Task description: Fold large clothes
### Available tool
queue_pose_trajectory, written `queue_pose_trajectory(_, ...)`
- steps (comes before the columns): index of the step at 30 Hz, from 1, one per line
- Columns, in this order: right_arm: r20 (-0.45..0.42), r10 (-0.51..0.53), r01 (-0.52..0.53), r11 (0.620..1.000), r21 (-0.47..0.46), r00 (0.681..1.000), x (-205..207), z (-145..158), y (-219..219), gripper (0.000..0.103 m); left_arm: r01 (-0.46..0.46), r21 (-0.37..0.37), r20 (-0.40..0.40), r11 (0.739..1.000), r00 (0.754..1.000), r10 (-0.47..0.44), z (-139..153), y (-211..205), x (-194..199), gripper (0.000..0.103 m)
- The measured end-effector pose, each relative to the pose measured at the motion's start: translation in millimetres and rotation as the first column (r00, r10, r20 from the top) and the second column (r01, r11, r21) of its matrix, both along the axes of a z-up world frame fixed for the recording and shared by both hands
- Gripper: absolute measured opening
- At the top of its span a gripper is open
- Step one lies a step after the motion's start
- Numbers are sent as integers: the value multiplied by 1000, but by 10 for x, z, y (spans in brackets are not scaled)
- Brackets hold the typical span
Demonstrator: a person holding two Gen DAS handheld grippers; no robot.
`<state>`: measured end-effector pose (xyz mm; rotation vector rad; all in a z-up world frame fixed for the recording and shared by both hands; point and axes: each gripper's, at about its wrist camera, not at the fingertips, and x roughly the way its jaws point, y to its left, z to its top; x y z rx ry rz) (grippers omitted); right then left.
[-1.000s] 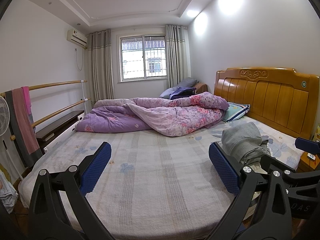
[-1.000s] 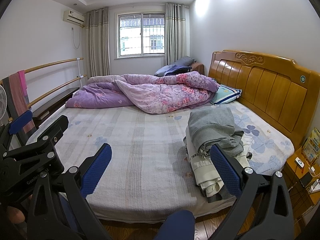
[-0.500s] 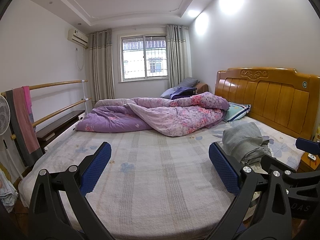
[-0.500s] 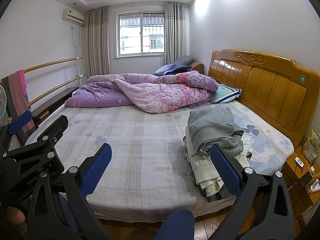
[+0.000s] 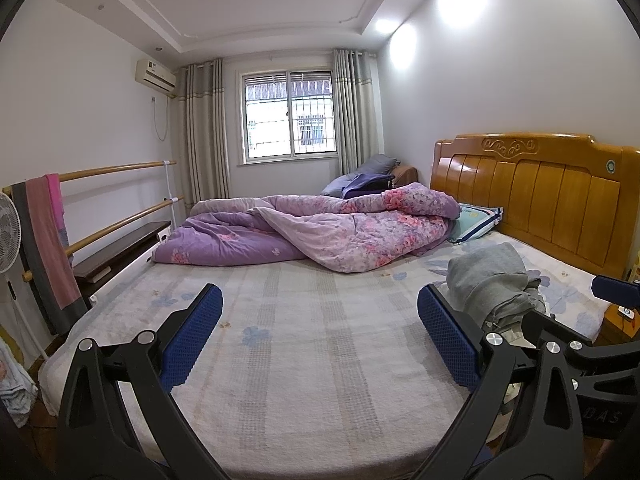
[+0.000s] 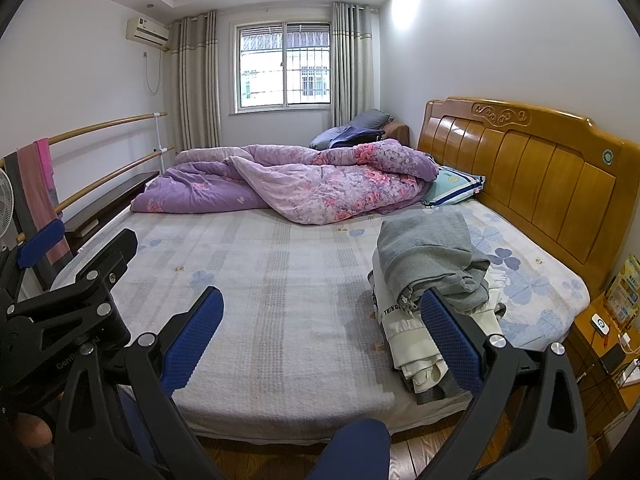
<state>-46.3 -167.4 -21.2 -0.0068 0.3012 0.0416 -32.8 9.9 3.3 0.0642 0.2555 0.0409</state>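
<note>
A pile of clothes lies on the right side of the bed, a grey garment (image 6: 432,256) on top of a cream one (image 6: 408,332) with dark lettering. The grey garment also shows in the left wrist view (image 5: 488,280). My left gripper (image 5: 320,336) is open and empty above the near part of the bed, left of the pile. My right gripper (image 6: 320,340) is open and empty at the bed's near edge, its right finger (image 6: 452,340) in front of the pile. The left gripper's body (image 6: 68,300) shows at the left of the right wrist view.
The bed sheet (image 6: 280,280) is pale with blue flowers. A crumpled purple floral quilt (image 6: 300,184) lies across the far side, with a pillow (image 6: 452,184) by the wooden headboard (image 6: 540,184). Wooden rails (image 5: 112,196) with towels and a fan (image 5: 6,240) stand left. A nightstand (image 6: 604,336) stands right.
Both views have shifted only slightly. The clothes pile and both open grippers stay as they were.
</note>
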Motion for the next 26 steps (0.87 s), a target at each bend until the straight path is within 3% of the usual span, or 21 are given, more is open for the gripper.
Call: queue_pose_trajectory(26,-20,11,-11,1000,-4,1000,152,21,-92,95,6,-13,-27,1000,1000,-6,-77,93,103,98)
